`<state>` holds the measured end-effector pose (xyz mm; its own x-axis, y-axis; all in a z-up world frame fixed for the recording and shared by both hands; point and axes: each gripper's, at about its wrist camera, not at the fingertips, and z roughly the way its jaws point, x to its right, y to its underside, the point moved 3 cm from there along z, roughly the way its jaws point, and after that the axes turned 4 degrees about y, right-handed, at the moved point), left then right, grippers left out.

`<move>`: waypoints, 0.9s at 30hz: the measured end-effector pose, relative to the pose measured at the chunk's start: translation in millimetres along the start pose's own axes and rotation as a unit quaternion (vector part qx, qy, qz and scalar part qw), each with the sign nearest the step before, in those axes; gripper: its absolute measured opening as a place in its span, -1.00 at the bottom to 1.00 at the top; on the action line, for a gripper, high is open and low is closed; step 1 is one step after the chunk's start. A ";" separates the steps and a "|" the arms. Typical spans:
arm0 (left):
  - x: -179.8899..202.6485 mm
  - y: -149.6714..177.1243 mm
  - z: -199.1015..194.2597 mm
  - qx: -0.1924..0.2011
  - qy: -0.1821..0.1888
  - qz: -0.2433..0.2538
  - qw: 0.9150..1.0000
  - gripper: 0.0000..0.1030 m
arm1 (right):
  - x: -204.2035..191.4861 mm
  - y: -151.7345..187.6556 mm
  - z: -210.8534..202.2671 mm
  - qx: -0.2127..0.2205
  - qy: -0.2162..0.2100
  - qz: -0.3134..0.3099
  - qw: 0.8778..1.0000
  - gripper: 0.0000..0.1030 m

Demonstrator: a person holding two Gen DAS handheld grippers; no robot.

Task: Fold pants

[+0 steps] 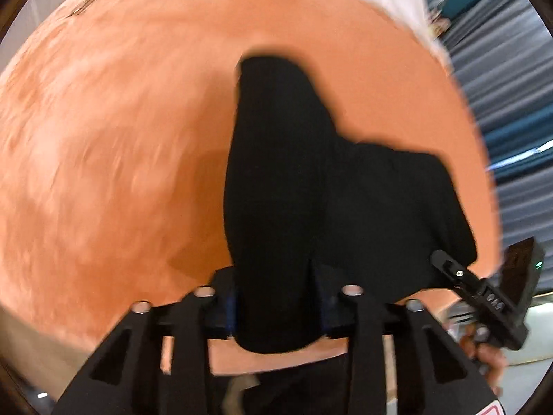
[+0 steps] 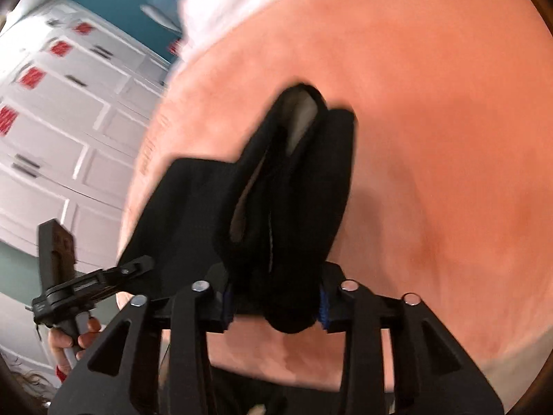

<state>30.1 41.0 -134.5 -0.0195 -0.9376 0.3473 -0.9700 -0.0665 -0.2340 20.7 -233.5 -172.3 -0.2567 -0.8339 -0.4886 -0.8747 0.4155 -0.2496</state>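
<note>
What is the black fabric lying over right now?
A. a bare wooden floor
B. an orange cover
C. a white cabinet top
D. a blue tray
B: in both wrist views the black pants hang from the jaws and spread out over the orange cover.

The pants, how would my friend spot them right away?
Look at the big orange cover. The pants hang above it, pinched by the left gripper and right gripper. They are the only black cloth there.
</note>
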 end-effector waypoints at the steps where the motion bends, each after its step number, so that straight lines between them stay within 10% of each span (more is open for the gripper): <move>1: -1.8 6.4 3.8 0.002 -0.015 0.000 1.000 -0.21 | 15.0 10.7 0.0 0.007 0.008 0.026 1.000 -0.05; 5: 9.2 6.7 -42.7 0.086 -0.097 0.045 0.991 -0.20 | 5.5 12.0 -59.8 0.116 0.040 0.025 0.992 -0.11; 11: 58.2 -44.5 -111.4 0.240 -0.210 0.117 0.941 0.23 | -92.6 -27.4 -79.4 0.168 0.067 -0.150 0.972 -0.85; 16: 77.4 -104.4 -31.1 0.172 -0.217 0.128 0.952 0.22 | -141.2 -55.7 3.6 0.100 0.072 -0.212 0.969 -0.91; 19: 53.3 -125.2 45.8 0.083 -0.233 0.106 0.963 0.22 | -100.1 -77.5 45.5 0.079 0.168 -0.207 0.961 -1.00; 21: 25.1 -119.3 66.9 0.052 -0.202 0.093 0.973 0.37 | -49.3 -93.2 58.2 0.058 0.110 -0.132 0.984 -1.00; 27: 29.0 -122.8 55.9 0.083 -0.180 0.087 0.976 0.38 | -88.7 -86.9 34.0 0.093 0.108 -0.186 0.972 -1.00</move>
<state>162.1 2.9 -146.4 -0.0651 -0.9968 -0.0457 -0.9063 0.0782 -0.4154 133.5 -183.3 -135.7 -0.0344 -0.9877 -0.1524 -0.8388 0.1114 -0.5329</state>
